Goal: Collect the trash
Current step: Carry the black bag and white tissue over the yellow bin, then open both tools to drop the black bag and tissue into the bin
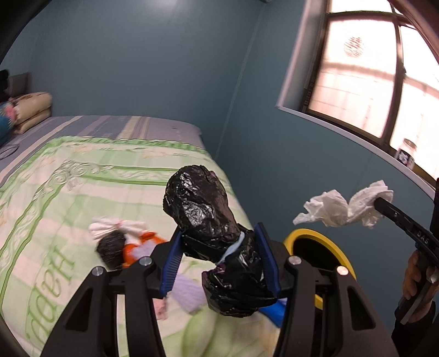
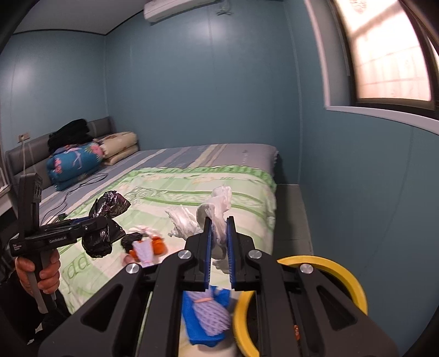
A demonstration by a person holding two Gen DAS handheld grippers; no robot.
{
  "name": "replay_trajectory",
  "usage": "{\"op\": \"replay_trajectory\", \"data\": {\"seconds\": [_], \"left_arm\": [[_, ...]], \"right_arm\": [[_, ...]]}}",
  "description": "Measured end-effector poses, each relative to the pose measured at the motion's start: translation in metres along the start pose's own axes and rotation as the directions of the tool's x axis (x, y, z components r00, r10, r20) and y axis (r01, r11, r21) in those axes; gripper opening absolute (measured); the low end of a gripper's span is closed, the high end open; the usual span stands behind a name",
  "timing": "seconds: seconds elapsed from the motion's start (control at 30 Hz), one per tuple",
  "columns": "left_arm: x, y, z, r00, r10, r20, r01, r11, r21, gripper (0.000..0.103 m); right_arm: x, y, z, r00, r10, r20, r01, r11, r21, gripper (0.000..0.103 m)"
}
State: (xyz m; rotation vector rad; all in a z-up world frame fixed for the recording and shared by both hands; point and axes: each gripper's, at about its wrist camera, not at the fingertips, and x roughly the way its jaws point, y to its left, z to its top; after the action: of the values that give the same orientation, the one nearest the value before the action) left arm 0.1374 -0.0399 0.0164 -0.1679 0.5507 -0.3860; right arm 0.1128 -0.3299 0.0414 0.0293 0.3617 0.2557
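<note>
Trash is already in both grippers, lifted clear of the bed (image 2: 241,178) and near the yellow-rimmed bin (image 2: 345,272), which stands beside the bed's foot. The left gripper (image 1: 219,255) has its jaws clamped on a crumpled black plastic bag (image 1: 203,214); the right gripper (image 2: 219,239) has its jaws closed on a wad of white tissue (image 2: 216,208). Holding each piece high and close to the bin's open mouth looks like a setup for dropping them in, 1 after the other.

More trash is left on the green quilt (image 2: 170,192): a small pile with orange, black and white pieces (image 2: 145,241), and a purple foam net on something blue (image 2: 208,315) at the bed's edge.

Only the right wrist view shows the air conditioner (image 2: 178,8) and the folded bedding (image 2: 76,164) at the headboard. Only the left wrist view shows the jar (image 1: 407,153) on the windowsill and the tissue from its side, hanging free of the jaws.
</note>
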Motion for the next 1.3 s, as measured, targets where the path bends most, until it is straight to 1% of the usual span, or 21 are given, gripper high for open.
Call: {"op": "replay_trajectory", "data": {"seconds": [0.13, 0.37, 0.47, 0.5, 0.63, 0.73, 0.8, 0.97, 1.0, 1.03, 1.2, 1.27, 1.3], "left_arm": [[0.015, -0.03, 0.004, 0.999, -0.049, -0.019, 0.05, 0.998, 0.038, 0.048], [0.036, -0.076, 0.008, 0.993, -0.112, -0.04, 0.116, 0.988, 0.101, 0.049], [0.045, -0.098, 0.01, 0.988, -0.145, -0.046, 0.149, 0.981, 0.121, 0.048], [0.047, -0.103, 0.01, 0.987, -0.154, -0.049, 0.159, 0.979, 0.126, 0.048], [0.062, -0.128, 0.009, 0.98, -0.188, -0.07, 0.197, 0.968, 0.153, 0.048], [0.076, -0.145, 0.006, 0.972, -0.215, -0.093, 0.228, 0.958, 0.171, 0.048], [0.084, -0.155, 0.004, 0.971, -0.217, -0.102, 0.232, 0.955, 0.185, 0.049], [0.111, -0.174, -0.008, 0.959, -0.239, -0.154, 0.266, 0.946, 0.186, 0.048], [0.116, -0.177, -0.011, 0.952, -0.257, -0.167, 0.286, 0.941, 0.182, 0.048], [0.12, -0.179, -0.012, 0.949, -0.264, -0.174, 0.294, 0.939, 0.181, 0.048], [0.144, -0.193, -0.023, 0.936, -0.278, -0.215, 0.316, 0.934, 0.169, 0.049], [0.152, -0.196, -0.024, 0.931, -0.284, -0.229, 0.323, 0.934, 0.153, 0.054], [0.155, -0.196, -0.024, 0.93, -0.284, -0.233, 0.321, 0.936, 0.144, 0.06]], "right_arm": [[-0.011, -0.021, -0.002, 0.999, -0.048, 0.014, 0.047, 0.999, 0.026, 0.009], [-0.029, -0.054, -0.006, 0.991, -0.127, 0.028, 0.125, 0.989, 0.077, 0.009], [-0.039, -0.067, -0.01, 0.984, -0.173, 0.035, 0.169, 0.981, 0.097, 0.009], [-0.042, -0.072, -0.011, 0.979, -0.2, 0.036, 0.196, 0.975, 0.105, 0.009], [-0.045, -0.085, -0.015, 0.969, -0.246, 0.03, 0.241, 0.964, 0.114, 0.009], [-0.046, -0.093, -0.021, 0.953, -0.303, 0.017, 0.299, 0.948, 0.111, 0.009], [-0.044, -0.1, -0.025, 0.944, -0.33, 0.005, 0.327, 0.939, 0.109, 0.009], [-0.035, -0.118, -0.036, 0.936, -0.348, -0.051, 0.351, 0.928, 0.125, 0.009], [-0.033, -0.123, -0.039, 0.933, -0.353, -0.064, 0.358, 0.925, 0.128, 0.009], [-0.03, -0.126, -0.042, 0.932, -0.355, -0.073, 0.362, 0.923, 0.132, 0.009], [-0.02, -0.141, -0.054, 0.925, -0.362, -0.115, 0.377, 0.913, 0.155, 0.009], [-0.015, -0.142, -0.057, 0.924, -0.362, -0.126, 0.379, 0.912, 0.16, 0.01], [-0.014, -0.144, -0.059, 0.919, -0.371, -0.13, 0.39, 0.906, 0.166, 0.01]]}}
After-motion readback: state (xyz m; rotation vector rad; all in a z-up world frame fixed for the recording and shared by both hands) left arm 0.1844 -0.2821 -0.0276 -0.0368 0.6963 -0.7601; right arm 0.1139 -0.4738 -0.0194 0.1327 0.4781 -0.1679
